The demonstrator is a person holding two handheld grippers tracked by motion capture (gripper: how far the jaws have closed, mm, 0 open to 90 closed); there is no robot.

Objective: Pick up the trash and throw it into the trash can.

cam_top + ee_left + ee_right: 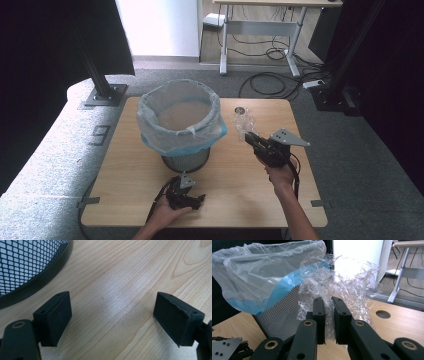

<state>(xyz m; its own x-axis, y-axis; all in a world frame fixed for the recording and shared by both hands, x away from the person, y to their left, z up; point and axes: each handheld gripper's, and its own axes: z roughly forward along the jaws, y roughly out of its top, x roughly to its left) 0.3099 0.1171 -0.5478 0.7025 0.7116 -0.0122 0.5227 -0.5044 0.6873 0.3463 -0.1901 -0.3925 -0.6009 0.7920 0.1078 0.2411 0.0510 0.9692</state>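
My right claw is pinching a crumpled wad of clear plastic wrap between its nearly closed jaws, holding it off the table, just to the right of the lined mesh bin. Step in hand, as I judge it: carrying the wrap to the bin. Next move is calling for a lift over the bag's rim (liner overhangs, could snag), then release. My left claw is resting spread wide, empty, near the bin's base.

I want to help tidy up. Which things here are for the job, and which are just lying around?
For the job:
crumpled clear plastic, pinched in the right gripper
lined mesh bin

Just lying around:
left gripper, open over bare table
desk behind
floor cables
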